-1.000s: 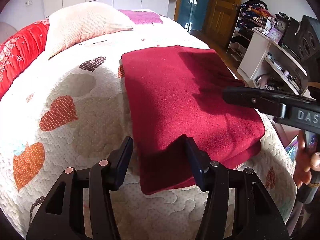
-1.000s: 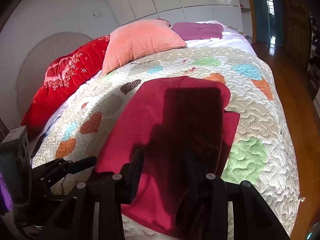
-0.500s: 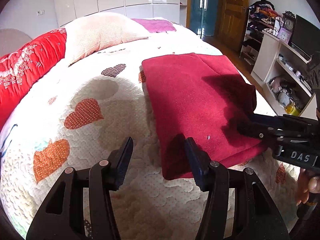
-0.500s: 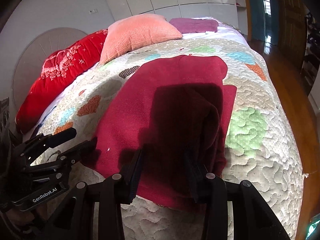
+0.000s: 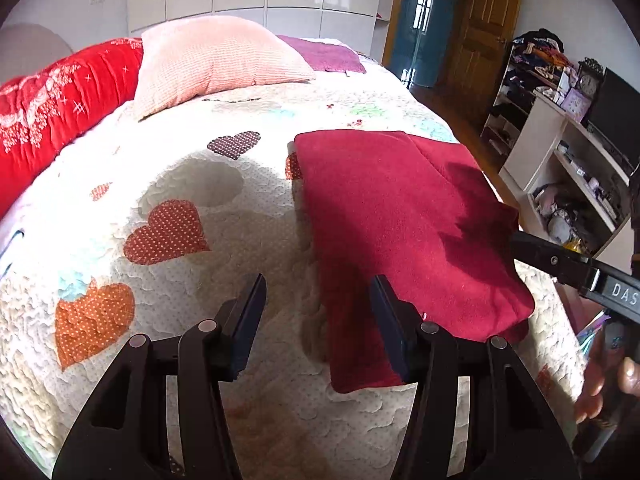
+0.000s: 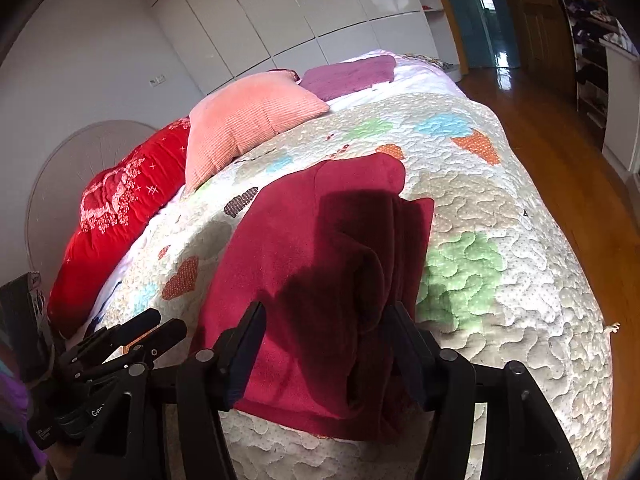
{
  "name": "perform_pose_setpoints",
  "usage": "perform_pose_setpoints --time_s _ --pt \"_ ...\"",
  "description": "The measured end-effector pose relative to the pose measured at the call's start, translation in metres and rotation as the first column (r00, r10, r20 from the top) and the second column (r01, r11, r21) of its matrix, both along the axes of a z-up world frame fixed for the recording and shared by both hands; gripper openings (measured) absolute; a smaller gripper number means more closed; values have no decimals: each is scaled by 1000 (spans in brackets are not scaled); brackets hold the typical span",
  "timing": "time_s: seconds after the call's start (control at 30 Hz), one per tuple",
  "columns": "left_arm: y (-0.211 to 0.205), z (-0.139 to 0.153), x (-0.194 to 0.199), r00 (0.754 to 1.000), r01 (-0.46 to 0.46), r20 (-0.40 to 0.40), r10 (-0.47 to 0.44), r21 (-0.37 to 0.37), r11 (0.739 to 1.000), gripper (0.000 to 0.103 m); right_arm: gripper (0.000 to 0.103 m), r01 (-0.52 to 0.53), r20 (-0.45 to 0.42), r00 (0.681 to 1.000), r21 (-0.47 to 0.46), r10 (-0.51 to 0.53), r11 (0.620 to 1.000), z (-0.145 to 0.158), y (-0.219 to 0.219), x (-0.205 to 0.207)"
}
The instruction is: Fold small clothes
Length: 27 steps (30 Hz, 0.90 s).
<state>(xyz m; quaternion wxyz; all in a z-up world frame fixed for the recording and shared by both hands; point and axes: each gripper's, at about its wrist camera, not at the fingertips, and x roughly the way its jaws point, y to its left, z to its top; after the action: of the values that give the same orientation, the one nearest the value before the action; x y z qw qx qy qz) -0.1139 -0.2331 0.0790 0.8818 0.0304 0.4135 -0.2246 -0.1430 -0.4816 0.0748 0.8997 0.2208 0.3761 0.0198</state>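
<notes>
We note a quilt with a heart pattern covering the bed. At its head lie a pink pillow, a red bolster just beside it, and a purple cloth behind. White cupboards line the far wall. We record a wooden door, cluttered shelves, a clock and a wooden floor.

garment: 1 | pillows: 1 pink, 1 red | towel: 1 | grippers: 2
</notes>
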Motion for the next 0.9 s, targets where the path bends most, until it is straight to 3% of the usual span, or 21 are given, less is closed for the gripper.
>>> perform_pose_setpoints --time_s 0.03,0.07,0.13,0.27,0.33,0.43,0.9 --pt "1 -1 6 999 7 -33 -8 -38 999 68 71 2 -11 1000 4 -2 1000 -4 -3 5" --pt "3 -3 11 998 9 -64 -14 -78 997 72 71 3 -26 1000 9 -2 1000 -8 -6 11" --pt "3 -7 20 995 2 -102 -15 -126 992 73 71 9 -54 999 37 -7 999 -18 -13 21" --pt "-7 -18 34 991 14 -133 -30 -127 992 73 73 21 -60 998 114 -14 993 -32 -25 35" --pt "-11 -23 40 987 27 -149 -51 -158 987 79 75 26 -61 998 159 -17 987 -39 -31 42" --pt "-17 -28 50 983 37 -168 -70 -194 980 80 76 33 -69 997 232 -17 972 -51 -39 53" --pt "-36 -32 66 986 58 -148 -81 -155 986 81 81 20 -70 998 193 -7 981 -51 -32 66"
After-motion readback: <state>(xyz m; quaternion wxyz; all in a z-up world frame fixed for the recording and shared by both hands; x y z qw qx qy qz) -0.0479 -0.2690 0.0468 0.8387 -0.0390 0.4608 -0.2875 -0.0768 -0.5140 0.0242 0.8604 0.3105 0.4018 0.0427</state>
